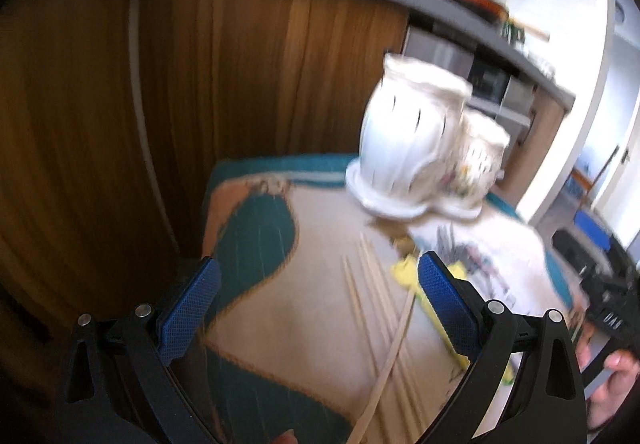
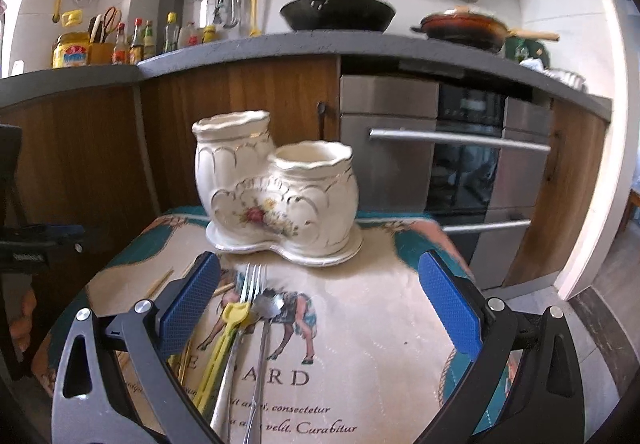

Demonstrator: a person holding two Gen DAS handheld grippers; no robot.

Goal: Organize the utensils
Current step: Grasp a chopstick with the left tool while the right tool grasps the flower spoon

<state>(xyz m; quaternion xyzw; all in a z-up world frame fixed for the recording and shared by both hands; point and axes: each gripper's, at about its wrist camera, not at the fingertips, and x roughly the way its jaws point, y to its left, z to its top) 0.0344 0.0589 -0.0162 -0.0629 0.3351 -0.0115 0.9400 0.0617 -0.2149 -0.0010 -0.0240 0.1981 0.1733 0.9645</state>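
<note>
In the left wrist view, the left hand-held gripper (image 1: 318, 288) is nearest, its blue pads spread wide and holding nothing. Between and just past them a bunch of thin wooden chopsticks (image 1: 376, 308) lies loose on the printed cloth (image 1: 304, 324), one crossing the others. A yellow utensil (image 1: 412, 272) lies partly hidden behind the right-side pad. Beyond the chopsticks, at the far end of the cloth, stands the white ceramic holder (image 1: 420, 148), blurred in this view.

In the right wrist view, the right hand-held gripper (image 2: 320, 292) is also spread wide and empty, touching nothing. In front of the holder (image 2: 276, 188), toward the camera, a fork (image 2: 250, 284), a spoon (image 2: 268, 308) and the yellow utensil (image 2: 224, 344) lie side by side on the cloth (image 2: 380, 324), close to the left-side pad. The holder has two joined cups, both looking empty, with gold trim and a painted flower. The cloth reads "ARD", "consectetur" and "velit. Curabitur". It covers a small surface.
</note>
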